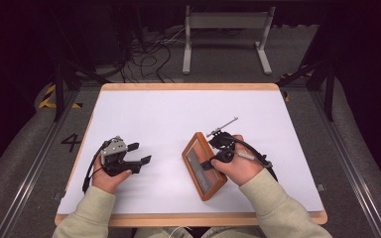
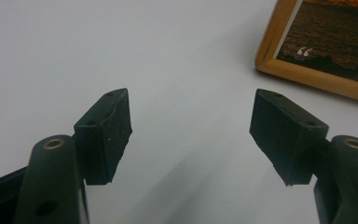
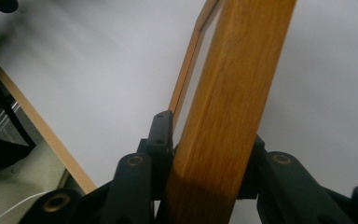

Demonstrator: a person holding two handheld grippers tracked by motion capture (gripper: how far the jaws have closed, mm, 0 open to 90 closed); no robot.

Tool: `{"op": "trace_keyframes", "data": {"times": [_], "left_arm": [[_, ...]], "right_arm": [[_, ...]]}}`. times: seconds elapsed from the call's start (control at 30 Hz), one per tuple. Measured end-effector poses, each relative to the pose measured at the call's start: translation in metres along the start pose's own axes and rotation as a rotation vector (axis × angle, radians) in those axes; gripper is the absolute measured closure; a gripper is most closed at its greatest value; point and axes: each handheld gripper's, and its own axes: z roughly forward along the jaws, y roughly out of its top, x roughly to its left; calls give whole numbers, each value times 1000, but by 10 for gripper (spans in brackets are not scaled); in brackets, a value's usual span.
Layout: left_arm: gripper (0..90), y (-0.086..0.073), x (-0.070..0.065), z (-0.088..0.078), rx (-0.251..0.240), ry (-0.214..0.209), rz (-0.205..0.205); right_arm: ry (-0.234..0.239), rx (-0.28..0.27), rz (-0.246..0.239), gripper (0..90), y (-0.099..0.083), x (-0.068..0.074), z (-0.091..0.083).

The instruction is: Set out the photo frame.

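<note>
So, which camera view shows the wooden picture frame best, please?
The high view: there the whole wooden picture frame lies on the white table, its right side between the jaws of the right gripper. The left gripper view shows one corner with a dark picture; the right gripper view shows its wooden edge very close.

Wooden picture frame: cut off at the left gripper view's 1–3 o'clock edges, its small printed text blurred beyond reading. In the right gripper view the frame's side rail runs out at 12 and 6 o'clock, hiding the right gripper's pad faces. In the high view, that gripper covers the frame's 3 o'clock rail.
</note>
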Motion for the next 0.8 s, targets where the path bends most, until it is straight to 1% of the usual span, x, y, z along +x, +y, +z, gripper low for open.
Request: {"op": "trace_keyframes", "data": {"times": [0.03, 0.1, 0.13, 0.27, 0.33, 0.4, 0.43, 0.47, 0.5, 0.53, 0.57, 0.6, 0.63, 0.7, 0.8], "left_arm": [[297, 0, 0, 0, -3, 0, -8], [297, 0, 0, 0, -3, 0, -9], [297, -1, 0, -1, -2, -1, -15], [297, -2, 0, -1, -5, 0, -13], [297, -2, 1, -2, -3, 6, -11], [297, -3, 1, -4, -2, 8, -11], [297, -4, 1, -5, -4, 14, -17], [297, -4, 1, -5, -4, 14, -17], [297, -5, 1, -6, -1, 14, -20], [297, -6, 1, -7, -3, 18, -21], [297, -6, 1, -8, -5, 21, -23], [297, -7, 1, -9, -6, 22, -22], [297, -8, 2, -10, -4, 24, -22], [297, -10, 2, -13, -4, 31, -25], [297, -13, 2, -17, -4, 40, -36]], "right_arm": [[7, 5, 5, 701, 1, 0, -1], [9, 14, -4, 706, 1, 0, -2], [-17, 16, -18, 713, 3, 2, -4], [-40, 8, -44, 714, 6, 1, -12], [-34, 5, -49, 714, 6, 1, -14], [-24, 6, -82, 714, 9, 0, -19], [-14, 2, -108, 714, 11, 1, -24], [-14, 2, -108, 714, 11, 1, -24], [-12, -3, -139, 714, 13, 1, -26], [-10, -5, -157, 714, 15, 1, -28], [-12, -6, -198, 715, 18, 1, -30], [-16, 0, -259, 715, 22, 0, -34], [-16, 0, -259, 715, 22, 0, -34], [-25, 20, -335, 715, 28, -1, -39], [-21, 43, -398, 716, 35, -3, -42]]}}
